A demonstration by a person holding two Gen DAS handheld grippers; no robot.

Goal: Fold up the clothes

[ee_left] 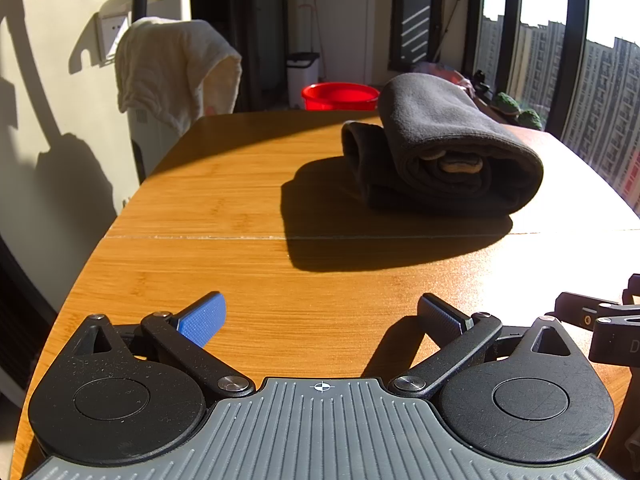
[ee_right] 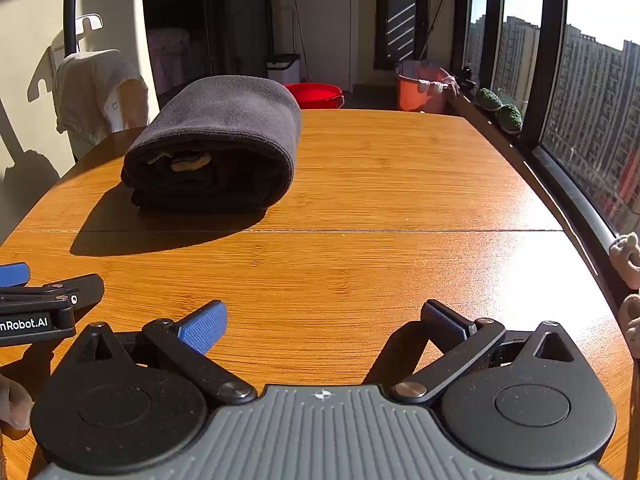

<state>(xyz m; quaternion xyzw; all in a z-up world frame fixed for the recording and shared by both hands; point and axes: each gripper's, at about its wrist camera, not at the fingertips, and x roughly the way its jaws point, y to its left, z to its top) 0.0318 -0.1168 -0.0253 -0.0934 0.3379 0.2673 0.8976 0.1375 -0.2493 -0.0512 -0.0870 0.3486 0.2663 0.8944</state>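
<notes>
Left gripper [ee_left: 320, 316] jaws wide open, empty; right gripper [ee_right: 322, 320] same; folded dark garment [ee_left: 444, 148] untouched

A sunlit wooden counter [ee_right: 400, 200] has a seam running across its middle. Behind its far edge stand a red basin [ee_right: 316, 95], a white bin [ee_left: 303, 74] and an orange bucket [ee_right: 420, 86], while a pale towel [ee_left: 172, 68] hangs over something at the far left corner. Along the window [ee_right: 592, 120] on the right sit 2 green plants [ee_right: 500, 108] on the sill, with apartment blocks outside.
</notes>
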